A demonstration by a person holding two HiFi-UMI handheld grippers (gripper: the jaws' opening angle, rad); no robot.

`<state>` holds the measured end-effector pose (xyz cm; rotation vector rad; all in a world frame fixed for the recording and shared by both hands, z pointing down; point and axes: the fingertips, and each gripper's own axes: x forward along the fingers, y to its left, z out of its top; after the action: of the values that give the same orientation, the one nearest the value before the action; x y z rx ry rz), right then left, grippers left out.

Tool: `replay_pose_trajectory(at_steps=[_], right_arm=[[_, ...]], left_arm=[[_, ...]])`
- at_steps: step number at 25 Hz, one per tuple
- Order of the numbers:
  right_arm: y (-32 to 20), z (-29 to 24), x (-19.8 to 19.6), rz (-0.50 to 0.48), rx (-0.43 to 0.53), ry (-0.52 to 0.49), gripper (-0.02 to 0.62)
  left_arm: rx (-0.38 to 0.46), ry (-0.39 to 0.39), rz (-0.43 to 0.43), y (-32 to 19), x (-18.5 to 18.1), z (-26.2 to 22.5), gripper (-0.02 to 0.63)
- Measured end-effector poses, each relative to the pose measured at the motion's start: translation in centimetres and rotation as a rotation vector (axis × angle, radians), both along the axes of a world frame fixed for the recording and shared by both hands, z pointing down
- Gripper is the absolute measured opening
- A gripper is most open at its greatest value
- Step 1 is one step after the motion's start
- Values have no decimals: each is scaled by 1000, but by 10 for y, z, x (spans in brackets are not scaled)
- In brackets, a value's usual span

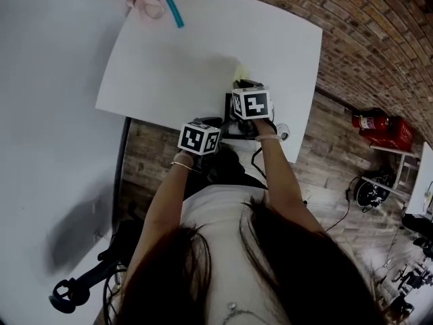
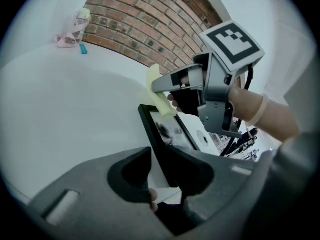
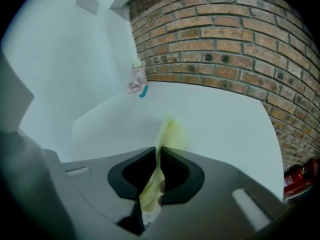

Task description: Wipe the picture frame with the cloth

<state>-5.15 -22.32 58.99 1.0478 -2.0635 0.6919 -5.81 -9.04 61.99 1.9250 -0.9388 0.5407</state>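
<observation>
At the near edge of the tabletop (image 1: 196,53), the left tool (image 2: 159,156) has its jaws clamped on the lower edge of the black picture frame (image 2: 167,134), which tilts upward. The right tool (image 3: 158,156) has its jaws pinched tight on the yellow cloth (image 3: 170,134). The cloth touches the frame's top corner. A pink bundle (image 1: 145,2) sits at the far left corner.

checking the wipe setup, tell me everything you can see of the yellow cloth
The pale yellow cloth is soft, thin fabric, crumpled into a narrow fold. The right tool is shut on it, so one end sticks out past the tips and the rest bunches behind them. In the left gripper view its lower end lies against the top of the black picture frame, above the white table.
</observation>
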Motion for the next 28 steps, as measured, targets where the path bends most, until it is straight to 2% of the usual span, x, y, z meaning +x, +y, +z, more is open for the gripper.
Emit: replay_pose_trajectory(at_steps=[9, 20, 24, 28], right_arm=[[11, -21, 25, 54, 63, -42, 37], [44, -35, 71, 132, 126, -32, 37], [51, -44, 81, 156, 162, -44, 37], [57, -55, 87, 167, 202, -52, 37]], left_arm=[[-2, 3, -2, 0, -3, 1, 103], [26, -12, -25, -1, -5, 0, 103], [59, -34, -44, 0, -6, -1, 103], [93, -25, -80, -3, -11, -9, 103]])
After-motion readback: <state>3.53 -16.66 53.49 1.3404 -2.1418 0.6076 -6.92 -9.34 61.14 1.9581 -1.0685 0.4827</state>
